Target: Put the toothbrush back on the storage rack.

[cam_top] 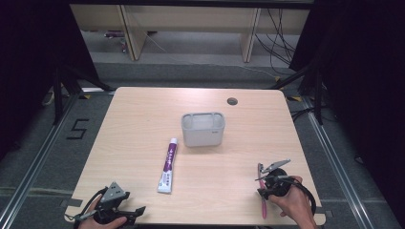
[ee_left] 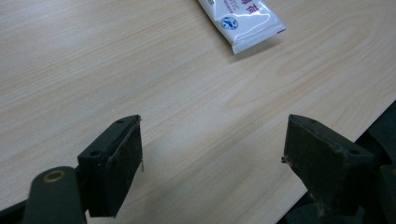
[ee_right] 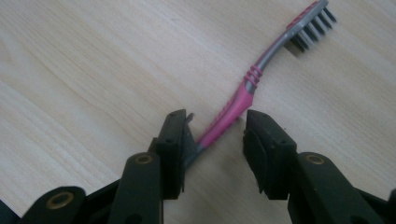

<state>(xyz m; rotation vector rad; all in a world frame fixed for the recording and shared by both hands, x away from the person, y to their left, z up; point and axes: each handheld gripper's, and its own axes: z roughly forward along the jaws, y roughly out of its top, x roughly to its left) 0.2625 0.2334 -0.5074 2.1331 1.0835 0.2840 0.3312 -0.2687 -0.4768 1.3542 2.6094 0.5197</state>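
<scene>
Your right hand-held gripper [ee_right: 215, 140] sits low over the near right part of the pale wood-grain counter [cam_top: 143, 124], its jaws partly apart with the pink and grey plastic toothbrush [ee_right: 243, 95] lying between them; the handle runs close against one pad, the other pad stands clear of it, so nothing is clamped. The toothbrush lies flat on the counter, its black and white bristled head pointing away from your gripper in the right gripper view. In the high view, the pink handle [cam_top: 262, 200] shows just beside your right hand [cam_top: 293, 202], near the front edge. Your left hand-held gripper [ee_left: 212, 158] rests at the near left corner, jaws wide apart with only bare counter between them. Ahead of it, well apart from the jaws, lies the white and purple toothpaste tube [cam_top: 168, 165], flat, near the middle of the counter with its cap toward the far side. Just beyond the cap stands the light grey plastic holder [cam_top: 203, 136] with rounded corners, upright, well apart from both grippers.
</scene>
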